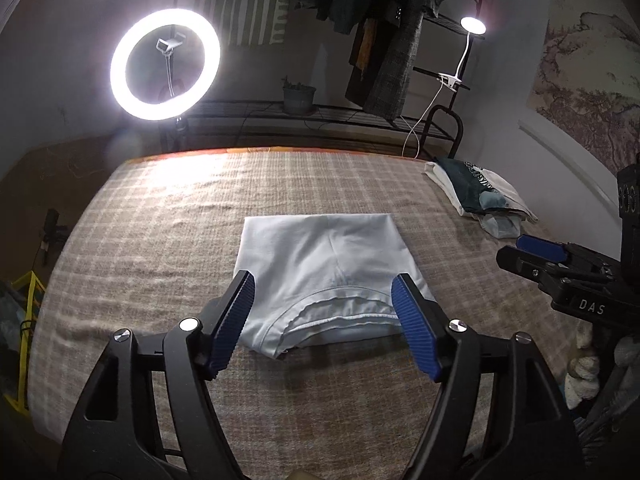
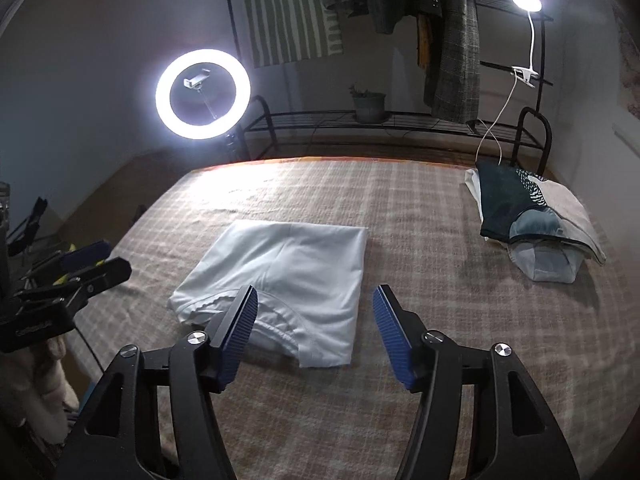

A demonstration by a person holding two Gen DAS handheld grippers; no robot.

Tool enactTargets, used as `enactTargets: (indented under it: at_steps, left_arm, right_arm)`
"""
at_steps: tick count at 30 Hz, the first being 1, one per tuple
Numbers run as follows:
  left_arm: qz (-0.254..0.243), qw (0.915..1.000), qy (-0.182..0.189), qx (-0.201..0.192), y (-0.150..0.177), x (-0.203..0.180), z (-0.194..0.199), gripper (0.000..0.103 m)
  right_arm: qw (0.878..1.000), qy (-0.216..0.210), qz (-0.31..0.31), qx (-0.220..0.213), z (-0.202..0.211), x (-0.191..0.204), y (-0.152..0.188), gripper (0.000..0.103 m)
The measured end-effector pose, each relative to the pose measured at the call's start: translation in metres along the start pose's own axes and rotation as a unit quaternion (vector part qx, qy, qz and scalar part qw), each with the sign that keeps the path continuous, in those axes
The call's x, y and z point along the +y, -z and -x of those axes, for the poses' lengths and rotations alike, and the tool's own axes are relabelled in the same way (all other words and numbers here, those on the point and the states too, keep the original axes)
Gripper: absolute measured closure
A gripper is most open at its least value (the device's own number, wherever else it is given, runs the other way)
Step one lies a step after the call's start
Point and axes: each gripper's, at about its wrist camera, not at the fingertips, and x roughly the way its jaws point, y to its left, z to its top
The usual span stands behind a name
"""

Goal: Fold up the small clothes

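A white garment [image 1: 320, 264] lies folded into a rough rectangle on the plaid bed cover [image 1: 160, 240], its neckline toward me. My left gripper [image 1: 324, 284] hangs above the near edge of it, open, with nothing between the blue pads [image 1: 236, 320]. In the right wrist view the same white garment [image 2: 288, 272] lies left of centre. My right gripper [image 2: 316, 294] is open above its near right corner, pads empty. The right gripper [image 1: 532, 256] also shows at the right edge of the left wrist view, and the left gripper [image 2: 92, 260] at the left edge of the right wrist view.
A stack of folded clothes [image 2: 532, 216] sits at the far right of the bed. Behind the bed stand a lit ring light [image 1: 165, 65], a black rack with a plant pot [image 1: 299, 98], hanging clothes [image 1: 384, 40] and a clip lamp [image 1: 473, 26].
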Motion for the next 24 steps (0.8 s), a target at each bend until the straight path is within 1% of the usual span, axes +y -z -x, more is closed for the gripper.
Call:
enactTargets:
  at_steps: [3,6,9,11,13,15,16,17,20,21,24]
  left_arm:
    - [0.014,0.9998,0.0,0.013,0.001,0.007,-0.011,0.03]
    - [0.053,0.9978,0.01,0.039,0.003,0.027,-0.028,0.03]
    - [0.11,0.9916,0.016,0.065,0.007,0.056,-0.047,0.03]
    - [0.14,0.9869,0.019,0.078,0.009,0.071,-0.058,0.03]
    - [0.176,0.9796,0.023,0.094,0.011,0.092,-0.072,0.03]
    - [0.22,0.9692,0.036,0.104,0.016,0.11,-0.083,0.03]
    - [0.244,0.9624,0.041,0.111,0.018,0.12,-0.089,0.03]
    - [0.26,0.9577,0.045,0.114,0.02,0.125,-0.094,0.03]
    - [0.291,0.9463,0.061,0.127,0.023,0.138,-0.109,0.03]
    - [0.301,0.9417,0.07,0.133,0.024,0.142,-0.115,0.031]
    - [0.323,0.9324,0.075,0.143,0.028,0.15,-0.125,0.037]
  right_arm:
    - [1.0,-0.006,-0.013,0.002,-0.007,-0.005,0.0,0.041]
    - [0.999,-0.026,-0.034,0.019,-0.022,-0.013,0.001,0.041]
    - [0.994,-0.061,-0.071,0.052,-0.044,-0.025,0.006,0.041]
    - [0.99,-0.071,-0.092,0.078,-0.062,-0.035,0.01,0.041]
    - [0.985,-0.079,-0.117,0.098,-0.078,-0.046,0.013,0.041]
    - [0.979,-0.092,-0.146,0.11,-0.088,-0.058,0.017,0.041]
    - [0.974,-0.099,-0.17,0.116,-0.094,-0.067,0.019,0.041]
    - [0.969,-0.104,-0.188,0.117,-0.097,-0.072,0.021,0.041]
    - [0.953,-0.129,-0.248,0.116,-0.106,-0.091,0.026,0.041]
    - [0.951,-0.13,-0.257,0.115,-0.107,-0.095,0.026,0.041]
    - [0.947,-0.13,-0.269,0.117,-0.113,-0.101,0.027,0.041]
